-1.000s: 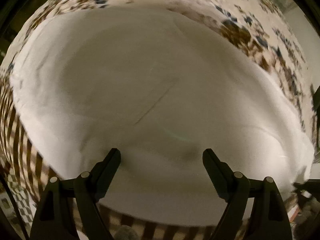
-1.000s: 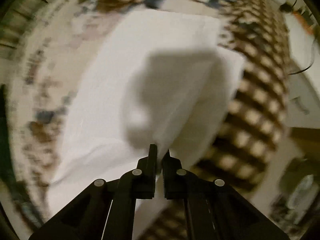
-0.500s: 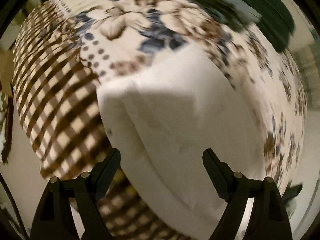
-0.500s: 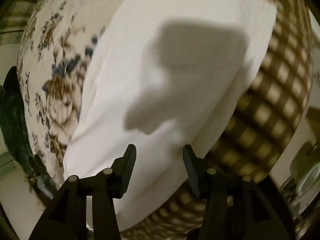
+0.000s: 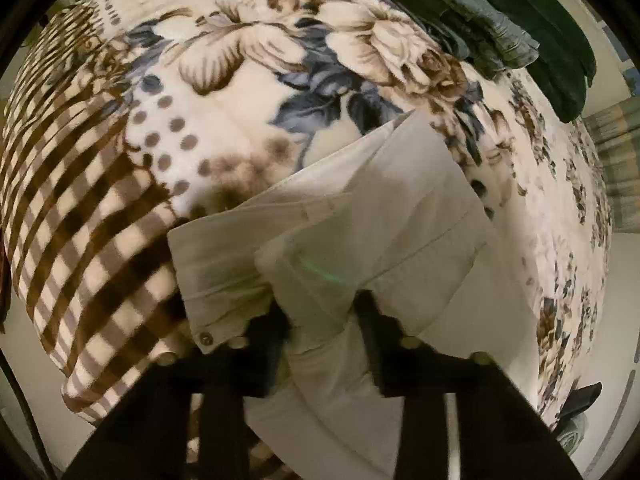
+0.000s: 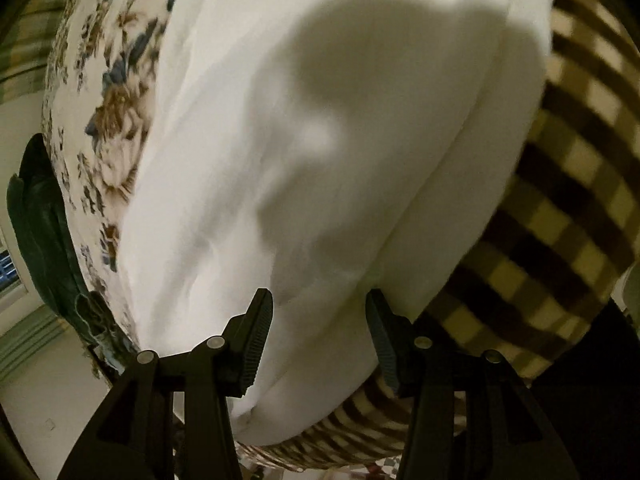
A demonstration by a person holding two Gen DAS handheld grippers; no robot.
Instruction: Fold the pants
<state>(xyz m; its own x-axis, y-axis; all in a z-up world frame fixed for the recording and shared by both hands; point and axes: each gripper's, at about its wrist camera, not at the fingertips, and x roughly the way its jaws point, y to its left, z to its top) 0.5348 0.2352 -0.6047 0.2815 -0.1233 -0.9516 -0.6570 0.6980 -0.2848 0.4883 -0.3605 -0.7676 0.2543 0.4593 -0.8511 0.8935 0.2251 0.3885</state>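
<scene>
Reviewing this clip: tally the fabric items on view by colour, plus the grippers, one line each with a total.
White pants: 1
Floral and brown-check blanket: 1
Dark green garments, piled at the blanket's far edge, number unclear: counted as 1
Grippers: 2, left gripper shut on the pants, its jaws having just been closing; right gripper open
Total: 5

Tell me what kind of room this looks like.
Probably a bedroom: the white pants lie on a floral and checked blanket spread like bedding, with dark folded clothes stacked at its far edge.
</scene>
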